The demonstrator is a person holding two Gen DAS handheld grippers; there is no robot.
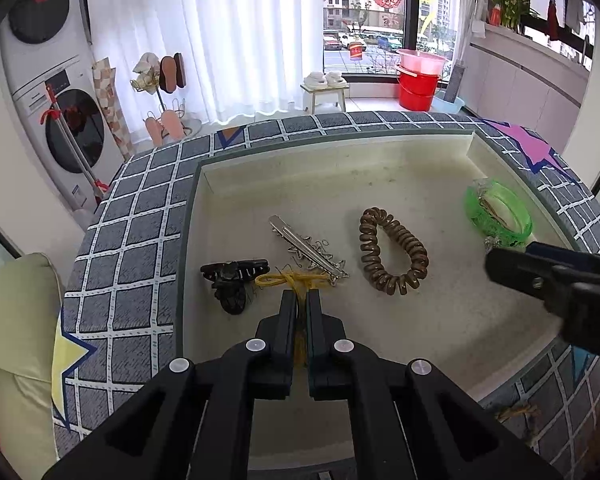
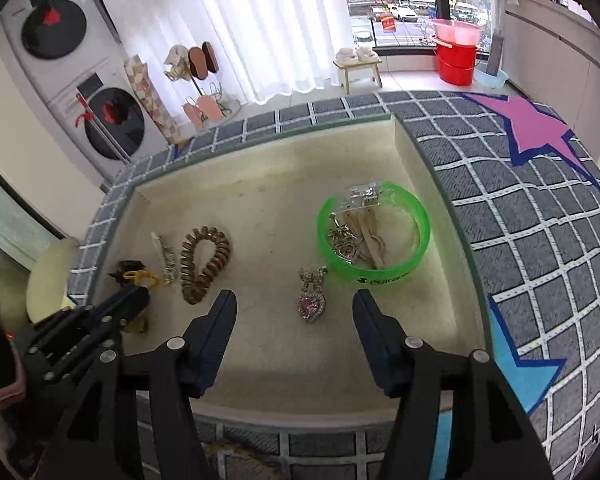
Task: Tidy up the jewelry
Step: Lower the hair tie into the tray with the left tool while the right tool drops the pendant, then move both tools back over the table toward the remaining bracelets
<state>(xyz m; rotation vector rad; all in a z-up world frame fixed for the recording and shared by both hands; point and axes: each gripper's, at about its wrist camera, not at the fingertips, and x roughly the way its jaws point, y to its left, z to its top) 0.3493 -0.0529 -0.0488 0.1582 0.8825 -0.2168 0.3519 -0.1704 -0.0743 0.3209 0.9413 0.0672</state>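
Observation:
A cream tray (image 1: 340, 152) holds the jewelry. My left gripper (image 1: 300, 296) is shut on a yellow cord (image 1: 288, 279), which lies beside a black claw clip (image 1: 232, 280) and a silver hair clip (image 1: 304, 248). A brown spiral hair tie (image 1: 392, 252) sits at mid-tray. My right gripper (image 2: 296, 300) stands open low over a pink heart pendant (image 2: 311, 304), which lies between the fingers, untouched by the pads. Just beyond is a green bangle (image 2: 380, 276) ringing another heart charm (image 2: 346, 246) and pale sticks, with a clear clip (image 2: 362, 194) on its far rim.
The tray (image 2: 260, 384) rests on a grey checked cloth (image 2: 540, 240) with coloured stars. A pale cushion (image 1: 16, 320) lies off the table's left. Washing machines (image 1: 60, 120), a shoe rack, a stool and red buckets stand beyond by the curtain and window.

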